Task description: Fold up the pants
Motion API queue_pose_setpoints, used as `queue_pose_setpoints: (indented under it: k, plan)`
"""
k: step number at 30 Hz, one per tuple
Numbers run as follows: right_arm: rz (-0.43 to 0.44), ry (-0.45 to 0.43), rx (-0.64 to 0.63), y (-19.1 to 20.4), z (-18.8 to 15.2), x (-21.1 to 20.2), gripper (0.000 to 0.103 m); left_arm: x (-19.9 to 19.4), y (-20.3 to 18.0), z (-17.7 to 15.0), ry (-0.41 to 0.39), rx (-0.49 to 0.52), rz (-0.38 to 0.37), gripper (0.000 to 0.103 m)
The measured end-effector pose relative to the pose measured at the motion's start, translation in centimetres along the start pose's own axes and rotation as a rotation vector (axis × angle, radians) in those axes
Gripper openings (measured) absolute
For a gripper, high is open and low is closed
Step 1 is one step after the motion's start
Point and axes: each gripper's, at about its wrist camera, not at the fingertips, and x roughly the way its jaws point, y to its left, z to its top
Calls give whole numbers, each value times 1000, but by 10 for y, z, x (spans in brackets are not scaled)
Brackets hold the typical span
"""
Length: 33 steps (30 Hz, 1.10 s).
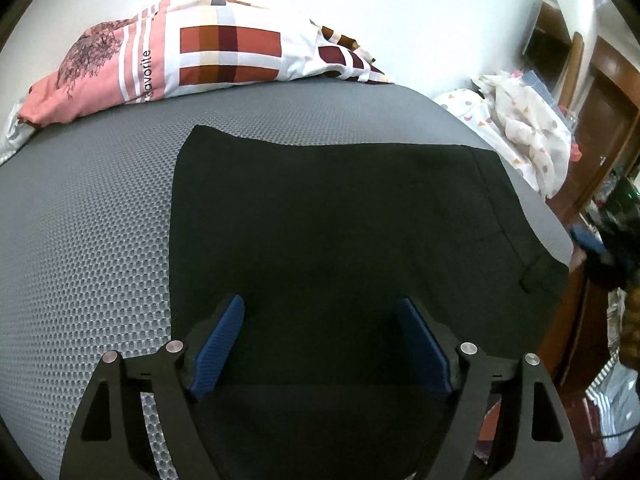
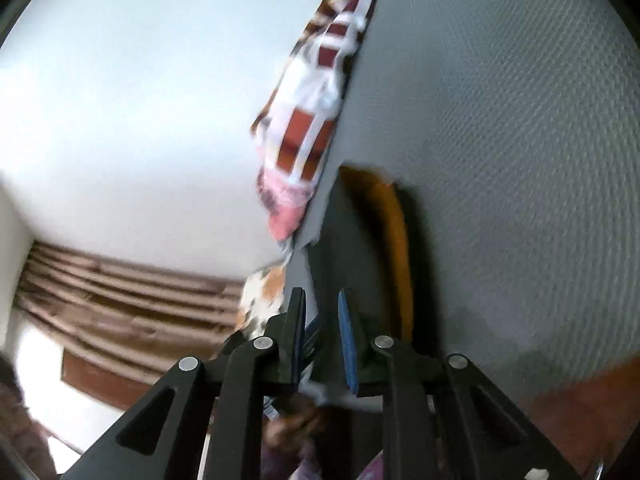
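Black pants (image 1: 340,220) lie flat on the grey mesh mattress (image 1: 88,220), folded into a broad rectangle, waistband and pocket at the right. My left gripper (image 1: 320,320) is open and empty, its blue pads (image 1: 218,348) spread just above the near part of the pants. The right wrist view is blurred and rolled sideways. My right gripper (image 2: 322,320) has its blue pads (image 2: 348,340) close together with a narrow gap. A dark and orange strip of cloth (image 2: 394,248) runs up from beside the jaws over the mattress (image 2: 520,140); whether it is clamped I cannot tell.
A pink and checked pillow (image 1: 192,56) lies at the bed's far edge by the white wall. A white patterned cloth (image 1: 516,132) is heaped at the far right corner. Brown wooden furniture (image 1: 600,120) and clutter stand past the right edge of the bed.
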Motion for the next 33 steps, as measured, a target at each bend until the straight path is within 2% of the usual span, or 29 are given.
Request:
queue_pose_setpoints:
  k: [2,5,10,11,12,13,15,20,25,30,31,32,33]
  plan:
    - [-28,49,-6,6,-11,5,22,0,1,1,-1,-7,-5,82]
    - [-42,94,66,-6,-22,14,24,0,2,1,-1,-13,-12,83]
    - [-44,81,127,-21,-25,19,24,-1,3,1,-4,-21,-21,83]
    - [-31,77,141,-23,-26,16,26,-1,3,1,-4,-23,-23,83]
    - [-21,71,146,-23,-26,11,33,-1,4,1,-5,-27,-26,83]
    - [-26,62,142,-21,-28,6,41,-1,4,1,-6,-32,-29,83]
    - [-50,59,138,-19,-29,1,49,-1,5,0,-11,-41,-34,83]
    - [-54,58,162,-29,-28,0,49,-2,4,0,-10,-40,-33,83]
    - [-80,55,126,-21,-21,12,50,-1,5,0,-7,-34,-33,84]
    - [-91,45,146,-28,-13,27,51,0,1,0,-2,-18,-22,85]
    - [-79,40,162,-30,-13,29,44,0,1,0,0,-16,-20,86]
    - [-93,36,145,-26,-13,31,33,1,1,0,1,-16,-21,86]
    - [-129,43,98,-19,-14,34,15,1,1,0,2,-16,-22,86]
